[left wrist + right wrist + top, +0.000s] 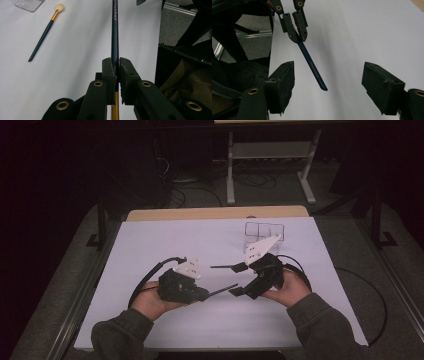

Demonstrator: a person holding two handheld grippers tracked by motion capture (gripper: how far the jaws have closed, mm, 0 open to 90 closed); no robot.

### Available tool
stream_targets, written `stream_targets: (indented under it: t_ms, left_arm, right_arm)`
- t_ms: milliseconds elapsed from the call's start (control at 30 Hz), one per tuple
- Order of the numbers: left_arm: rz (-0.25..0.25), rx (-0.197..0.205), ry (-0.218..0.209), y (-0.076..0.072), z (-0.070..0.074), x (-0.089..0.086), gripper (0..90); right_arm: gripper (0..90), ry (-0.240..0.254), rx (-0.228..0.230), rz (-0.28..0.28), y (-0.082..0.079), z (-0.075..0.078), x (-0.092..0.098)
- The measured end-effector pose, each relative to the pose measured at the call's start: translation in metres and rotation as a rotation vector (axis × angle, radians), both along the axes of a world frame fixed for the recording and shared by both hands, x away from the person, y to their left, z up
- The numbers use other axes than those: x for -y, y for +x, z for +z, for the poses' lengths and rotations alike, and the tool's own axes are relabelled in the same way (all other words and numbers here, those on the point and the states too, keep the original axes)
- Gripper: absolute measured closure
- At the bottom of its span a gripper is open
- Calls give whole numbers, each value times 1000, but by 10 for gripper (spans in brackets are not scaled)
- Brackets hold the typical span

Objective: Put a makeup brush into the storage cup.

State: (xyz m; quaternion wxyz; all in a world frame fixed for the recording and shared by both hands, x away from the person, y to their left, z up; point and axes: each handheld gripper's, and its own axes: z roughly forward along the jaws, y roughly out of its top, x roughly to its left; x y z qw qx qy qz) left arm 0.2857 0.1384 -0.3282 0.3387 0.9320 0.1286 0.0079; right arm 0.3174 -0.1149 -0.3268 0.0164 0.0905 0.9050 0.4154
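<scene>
My left gripper [204,295] [117,63] is shut on a dark blue makeup brush [223,291] [115,30] with a gold ferrule. The thin handle sticks out past the jaws toward my right gripper [238,279] [328,67]. In the right gripper view, the handle's tip [318,77] lies between the right gripper's wide-open jaws, and neither pad touches it. Farther off in that view, the left gripper [297,32] clamps the brush. A second brush [42,35] with a cream head lies on the white sheet [150,245], farther from me than the held one.
A clear plastic organizer [264,232] [28,4] stands at the back right of the sheet, close to the second brush's head. The wooden table edge [215,213] runs along the back. Black cables [147,280] trail from both grippers.
</scene>
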Motion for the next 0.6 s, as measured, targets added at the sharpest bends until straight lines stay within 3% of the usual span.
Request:
stream_targets:
  t_ms: [400,600]
  left_arm:
    - [-23,10,21,2,1,7,833]
    - [-37,6,27,2,0,13,834]
  right_arm:
    - [311,-41,-12,50,0,-1,-9]
    - [391,-77,-23,90,-1,-2,-12]
